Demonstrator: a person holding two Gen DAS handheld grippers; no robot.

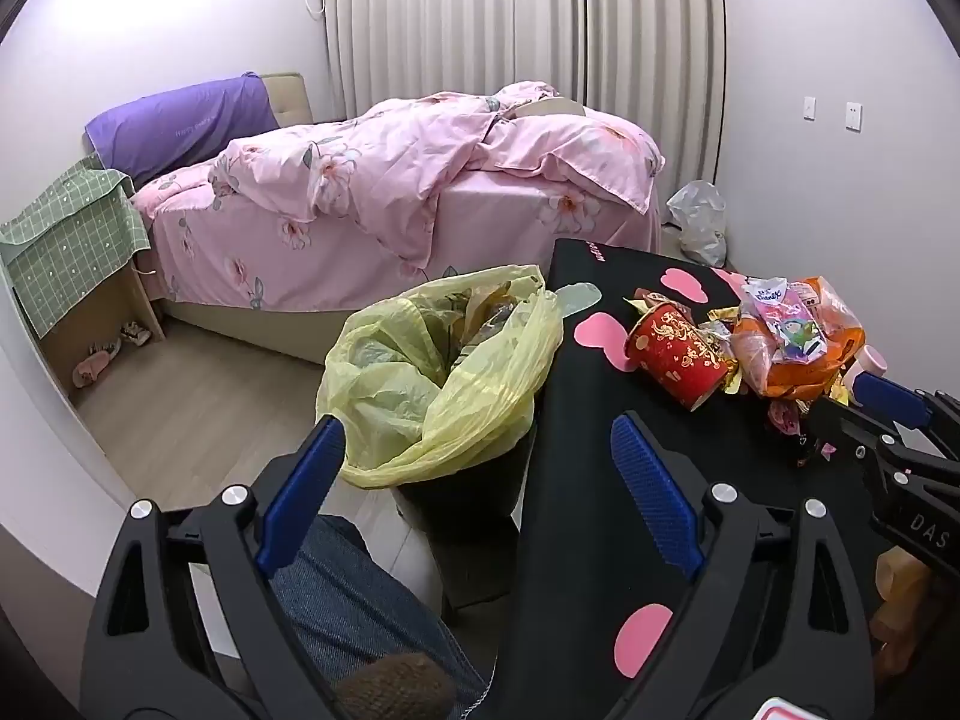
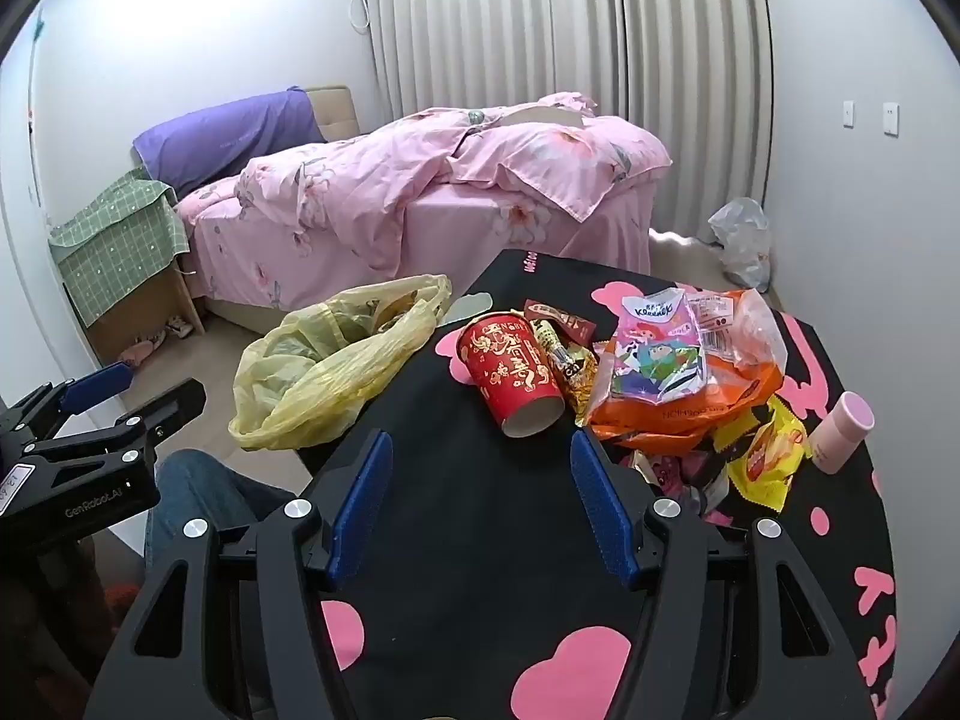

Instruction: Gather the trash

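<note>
Beside the matt black table cover (image 2: 480,480), a thin, crinkled yellow plastic bag (image 2: 324,372) lines the bin. On the cover lie a red paper cup (image 2: 516,378) and glossy orange plastic wrappers (image 2: 690,408).

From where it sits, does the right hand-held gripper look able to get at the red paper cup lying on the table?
Probably yes. The right hand-held gripper is open, and only bare black tablecloth lies between it and the tipped red paper cup. The orange wrapper pile crowds the cup's right side.
</note>
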